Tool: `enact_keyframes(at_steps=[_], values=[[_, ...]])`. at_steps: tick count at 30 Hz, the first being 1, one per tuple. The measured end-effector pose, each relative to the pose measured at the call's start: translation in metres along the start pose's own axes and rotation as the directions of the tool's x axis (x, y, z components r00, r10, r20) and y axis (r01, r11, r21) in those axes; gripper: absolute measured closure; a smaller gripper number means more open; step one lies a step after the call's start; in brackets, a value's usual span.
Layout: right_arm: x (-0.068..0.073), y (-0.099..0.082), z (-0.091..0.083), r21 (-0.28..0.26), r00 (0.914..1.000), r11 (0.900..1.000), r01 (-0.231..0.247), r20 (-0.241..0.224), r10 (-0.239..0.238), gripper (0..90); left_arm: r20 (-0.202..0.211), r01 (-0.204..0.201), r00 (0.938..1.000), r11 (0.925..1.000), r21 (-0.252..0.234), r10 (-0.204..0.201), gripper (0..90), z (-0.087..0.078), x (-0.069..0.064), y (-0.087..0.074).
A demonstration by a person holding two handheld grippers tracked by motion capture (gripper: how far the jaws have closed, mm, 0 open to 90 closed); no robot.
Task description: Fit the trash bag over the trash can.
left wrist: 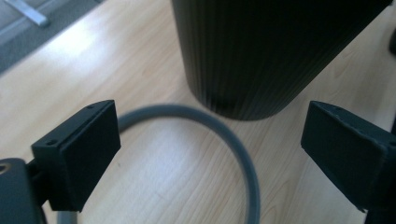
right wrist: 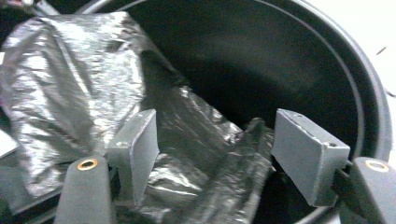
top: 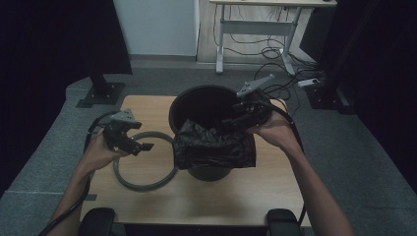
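A black ribbed bin [top: 183, 102] stands on the middle of the wooden table [top: 255, 191]. A crumpled black plastic bag [top: 214, 147] hangs over its near rim and down its front. My right gripper [top: 231, 120] reaches over the bin's right rim. In the right gripper view its jaws [right wrist: 219, 149] stand apart over the bin's mouth [right wrist: 280, 60], and a fold of the bag [right wrist: 70, 84] lies loose between them. A grey ring [top: 142, 184] lies flat on the table left of the bin. My left gripper [top: 140, 147] hovers above it, open and empty, facing the ring [left wrist: 233, 144] and the bin's base [left wrist: 261, 56].
Two black knobs [top: 96, 219] sit at the table's near corners. Grey carpet surrounds the table. A black stand base [top: 101, 93] is at the back left. A white-legged desk [top: 255, 29] with loose cables [top: 275, 69] stands behind. Dark curtains hang on both sides.
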State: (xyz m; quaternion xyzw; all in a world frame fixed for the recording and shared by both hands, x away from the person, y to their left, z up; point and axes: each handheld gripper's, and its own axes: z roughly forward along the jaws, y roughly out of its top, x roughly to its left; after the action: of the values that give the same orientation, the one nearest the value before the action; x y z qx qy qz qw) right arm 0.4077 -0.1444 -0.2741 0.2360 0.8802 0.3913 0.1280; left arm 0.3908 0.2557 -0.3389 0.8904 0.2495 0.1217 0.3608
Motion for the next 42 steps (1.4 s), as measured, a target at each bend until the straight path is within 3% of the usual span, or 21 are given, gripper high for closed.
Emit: enact_keyframes(at_steps=[9, 13, 18, 24, 29, 32, 35, 37, 42], values=[[0.017, 0.004, 0.001, -0.009, 0.9980, 0.9996, 0.026, -0.058, -0.027, 36.0, 0.022, -0.093, 0.9954, 0.9956, -0.013, 0.093, 9.5, -0.016, -0.022, 0.049], [0.025, 0.004, 0.002, -0.008, 0.9953, 0.9990, 0.044, -0.086, -0.044, 37.4, 0.062, -0.125, 0.9900, 0.9916, -0.033, 0.127, 12.7, -0.020, -0.031, 0.070], [0.034, 0.007, 0.001, -0.028, 0.9900, 0.9981, 0.056, -0.128, -0.059, 38.0, 0.077, -0.170, 0.9822, 0.9850, -0.031, 0.171, 13.2, -0.016, -0.045, 0.090], [0.046, 0.011, 0.003, -0.040, 0.9788, 0.9963, 0.075, -0.188, -0.082, 38.5, 0.119, -0.215, 0.9690, 0.9762, -0.031, 0.217, 13.7, -0.003, -0.059, 0.102], [0.057, 0.012, 0.008, -0.026, 0.9673, 0.9936, 0.110, -0.227, -0.113, 41.4, 0.092, -0.235, 0.9679, 0.9720, -0.002, 0.234, 14.0, 0.008, -0.063, 0.103], [0.064, 0.011, 0.012, -0.005, 0.9635, 0.9899, 0.142, -0.229, -0.139, 50.4, 0.047, -0.235, 0.9711, 0.9716, 0.023, 0.234, 14.0, 0.011, -0.060, 0.102], [0.068, 0.010, 0.014, 0.028, 0.9599, 0.9848, 0.171, -0.230, -0.160, 66.1, 0.060, -0.214, 0.9752, 0.9767, 0.011, 0.213, 13.9, 0.012, -0.055, 0.100], [0.070, 0.010, 0.013, 0.037, 0.9604, 0.9834, 0.177, -0.225, -0.165, 75.8, 0.052, -0.220, 0.9742, 0.9754, 0.010, 0.219, 13.9, 0.011, -0.056, 0.100], [0.068, 0.013, 0.008, 0.006, 0.9605, 0.9866, 0.163, -0.229, -0.158, 88.8, 0.031, -0.239, 0.9707, 0.9711, 0.002, 0.238, 14.2, 0.009, -0.060, 0.107]])
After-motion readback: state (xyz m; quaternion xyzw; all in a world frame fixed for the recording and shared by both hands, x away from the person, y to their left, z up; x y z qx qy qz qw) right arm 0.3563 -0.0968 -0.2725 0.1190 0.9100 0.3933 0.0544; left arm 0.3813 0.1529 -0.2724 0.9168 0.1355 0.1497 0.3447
